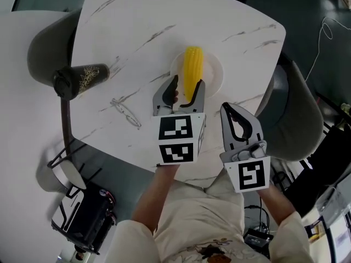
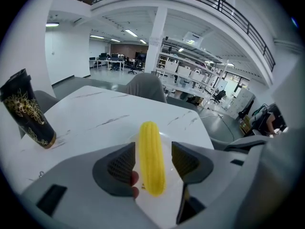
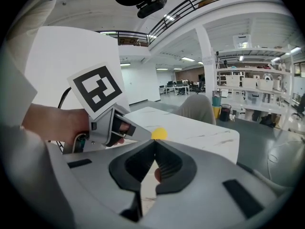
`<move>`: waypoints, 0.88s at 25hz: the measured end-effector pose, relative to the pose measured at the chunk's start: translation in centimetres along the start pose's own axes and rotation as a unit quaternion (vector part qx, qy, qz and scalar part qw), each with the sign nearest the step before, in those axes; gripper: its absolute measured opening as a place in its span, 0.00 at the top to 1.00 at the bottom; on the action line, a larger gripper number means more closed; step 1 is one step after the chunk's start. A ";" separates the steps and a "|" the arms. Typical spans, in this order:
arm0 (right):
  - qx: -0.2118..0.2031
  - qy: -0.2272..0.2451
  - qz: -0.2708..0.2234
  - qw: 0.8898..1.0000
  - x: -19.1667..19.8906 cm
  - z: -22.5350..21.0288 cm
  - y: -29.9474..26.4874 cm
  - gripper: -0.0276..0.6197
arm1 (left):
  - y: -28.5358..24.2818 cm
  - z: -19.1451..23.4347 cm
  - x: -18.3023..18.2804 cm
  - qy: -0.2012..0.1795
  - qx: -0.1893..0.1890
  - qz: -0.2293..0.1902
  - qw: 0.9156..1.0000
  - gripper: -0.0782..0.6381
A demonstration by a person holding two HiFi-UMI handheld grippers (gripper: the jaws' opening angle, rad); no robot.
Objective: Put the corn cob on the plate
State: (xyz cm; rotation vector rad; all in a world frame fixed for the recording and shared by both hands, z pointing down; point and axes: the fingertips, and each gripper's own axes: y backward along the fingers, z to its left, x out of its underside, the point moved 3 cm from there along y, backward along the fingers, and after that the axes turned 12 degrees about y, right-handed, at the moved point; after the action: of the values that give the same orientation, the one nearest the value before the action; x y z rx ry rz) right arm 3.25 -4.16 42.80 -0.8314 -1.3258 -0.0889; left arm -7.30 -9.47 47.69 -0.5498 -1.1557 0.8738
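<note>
The yellow corn cob (image 1: pixel 192 70) lies lengthwise on the small white plate (image 1: pixel 213 74), near the middle of the white marble table (image 1: pixel 131 32). My left gripper (image 1: pixel 187 95) is open, its two jaws on either side of the cob's near end with a small gap on each side. In the left gripper view the corn cob (image 2: pixel 151 156) sits between the dark pads (image 2: pixel 120 164), over the plate (image 2: pixel 164 209). My right gripper (image 1: pixel 228 110) is shut and empty, just right of the left one by the table's front edge. In the right gripper view the right gripper (image 3: pixel 155 147) has its jaws pressed together.
A black patterned cup (image 1: pixel 82 80) stands at the table's left edge. A pair of glasses (image 1: pixel 126 113) lies left of my left gripper. Grey chairs (image 1: pixel 299 114) stand at the right and left (image 1: pixel 46 48) of the table. A black box (image 1: pixel 85 212) is on the floor.
</note>
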 end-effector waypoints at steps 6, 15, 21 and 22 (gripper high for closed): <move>0.012 0.004 -0.013 1.000 -1.2 1.7 1.6 0.95 | 3.1 0.0 0.0 0.010 0.012 -0.025 1.000 0.66; 0.027 0.017 -0.013 0.999 -1.6 4.0 4.8 0.95 | 8.2 0.2 1.7 0.007 0.006 -0.028 1.000 0.88; 0.054 0.041 -0.024 0.997 -3.9 3.1 7.0 0.95 | 11.8 -0.9 2.9 -0.025 0.035 -0.021 0.999 0.88; 0.052 0.039 -0.025 0.998 -4.3 3.2 7.4 0.95 | 12.3 -1.0 3.2 -0.030 0.039 -0.018 0.999 0.88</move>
State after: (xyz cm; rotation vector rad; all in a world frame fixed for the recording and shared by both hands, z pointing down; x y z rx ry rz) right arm 3.11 1.31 35.45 -0.6998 -1.2674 -0.0906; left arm -9.63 0.13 39.68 -0.4400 -1.1774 0.9048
